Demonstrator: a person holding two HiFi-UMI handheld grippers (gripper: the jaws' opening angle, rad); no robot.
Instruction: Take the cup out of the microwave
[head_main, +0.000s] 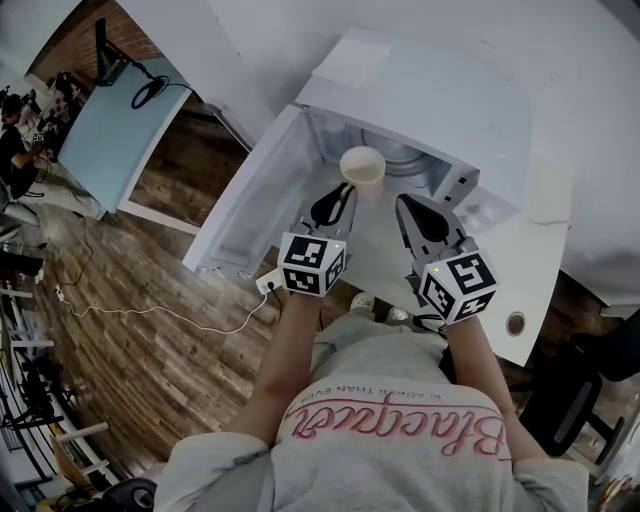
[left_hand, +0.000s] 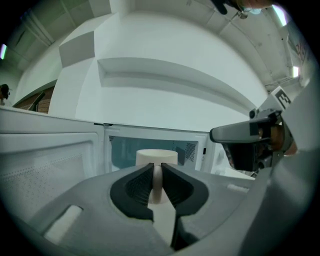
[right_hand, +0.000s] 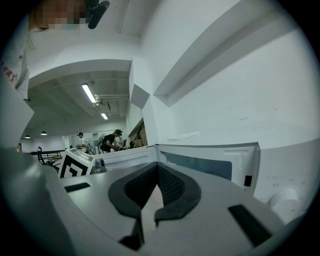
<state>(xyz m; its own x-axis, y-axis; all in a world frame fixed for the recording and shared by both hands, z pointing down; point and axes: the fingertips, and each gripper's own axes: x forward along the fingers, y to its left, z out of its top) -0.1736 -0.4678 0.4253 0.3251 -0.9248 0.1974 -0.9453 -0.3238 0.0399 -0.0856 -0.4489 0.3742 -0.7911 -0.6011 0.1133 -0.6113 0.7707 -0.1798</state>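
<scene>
The cream cup (head_main: 362, 166) hangs at the mouth of the open white microwave (head_main: 440, 110). My left gripper (head_main: 345, 192) is shut on the cup's handle. In the left gripper view the handle (left_hand: 157, 181) stands pinched between the dark pads, with the cup's body (left_hand: 156, 156) just beyond and the microwave cavity (left_hand: 125, 150) behind it. The door (head_main: 250, 200) is swung open to the left. My right gripper (head_main: 412, 207) hovers to the right of the cup, in front of the microwave. It is shut and holds nothing, and in the right gripper view its tips (right_hand: 158, 169) meet.
The microwave stands on a white table (head_main: 540, 270) with a round cable hole (head_main: 515, 323). A power strip (head_main: 268, 283) and its cable lie on the wooden floor at the left. A black chair (head_main: 590, 390) stands at the right. People sit far off at the left (head_main: 20, 140).
</scene>
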